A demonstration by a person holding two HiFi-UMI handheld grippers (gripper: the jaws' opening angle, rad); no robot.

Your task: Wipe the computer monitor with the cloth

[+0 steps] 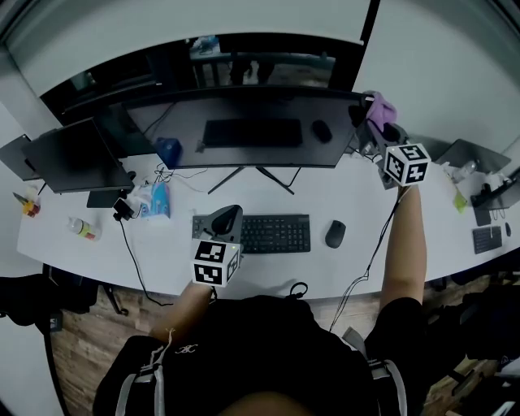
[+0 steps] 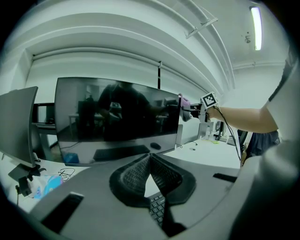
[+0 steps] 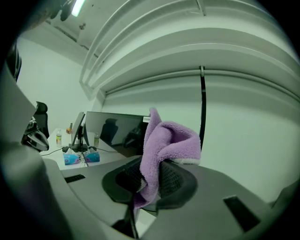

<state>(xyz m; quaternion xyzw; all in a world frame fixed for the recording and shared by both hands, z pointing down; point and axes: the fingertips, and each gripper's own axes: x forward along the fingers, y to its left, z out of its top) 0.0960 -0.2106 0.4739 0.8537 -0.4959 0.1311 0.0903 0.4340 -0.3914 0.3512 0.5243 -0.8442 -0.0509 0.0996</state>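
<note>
Right gripper view: the purple cloth (image 3: 171,138) is clamped by the right gripper (image 3: 150,174) near the right edge of the monitor (image 3: 112,131). It could be scratched by bare jaw tips if pressed hard; the left gripper (image 2: 150,157) is closed on nothing.

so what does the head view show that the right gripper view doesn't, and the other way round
Only the head view: the black keyboard, the black mouse and the left gripper over the white desk. Only the right gripper view: the right gripper close up, its jaws shut on the fluffy purple cloth, and a ceiling strip light. Both: the wide black computer monitor and that cloth near its right edge.
</note>
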